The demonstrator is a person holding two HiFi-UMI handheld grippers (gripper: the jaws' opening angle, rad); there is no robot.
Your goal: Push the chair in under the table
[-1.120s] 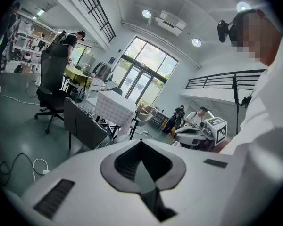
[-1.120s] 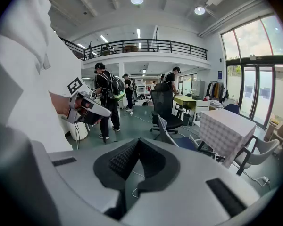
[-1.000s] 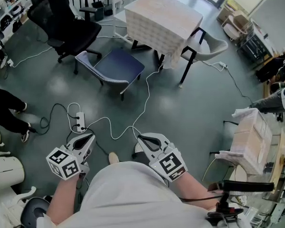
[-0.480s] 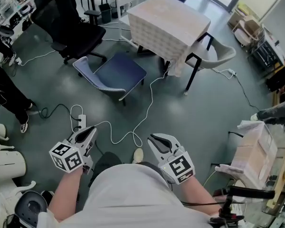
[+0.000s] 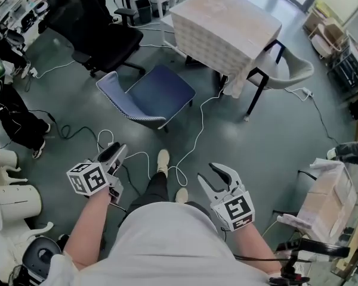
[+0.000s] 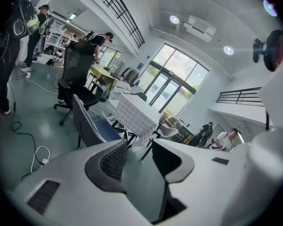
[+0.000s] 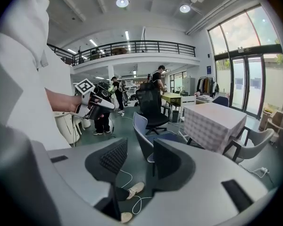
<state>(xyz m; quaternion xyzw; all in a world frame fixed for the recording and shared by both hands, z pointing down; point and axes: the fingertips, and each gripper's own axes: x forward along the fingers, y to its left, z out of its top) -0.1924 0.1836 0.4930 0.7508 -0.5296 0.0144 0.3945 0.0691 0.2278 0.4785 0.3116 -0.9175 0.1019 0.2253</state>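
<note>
The blue chair (image 5: 158, 91) stands on the floor clear of the table (image 5: 227, 16), just off the table's near left side, with none of its seat under the checked cloth. Its seat front points at the table. Its mesh-edged backrest (image 5: 122, 103) is on the side away from the table and leans back from it. The backrest's long edge runs roughly parallel to that side of the table. A black office chair (image 5: 101, 37) sits farther from the table than the blue chair, off its left, and a pale shell chair (image 5: 292, 70) is tucked against the table's far right side. A white cable (image 5: 198, 127) trails across the floor from the table's near leg towards the person's shoe (image 5: 162, 159). Both grippers hover well short of the table on the near side of the blue chair, apart from it and pointing towards it. The left gripper (image 5: 118, 151) has its jaws spreading with nothing between them; its own view shows only floor, chair and table through the gap. The right gripper (image 5: 207, 171) is also widening its jaws, which are empty, with the blue chair visible beyond them.
</note>
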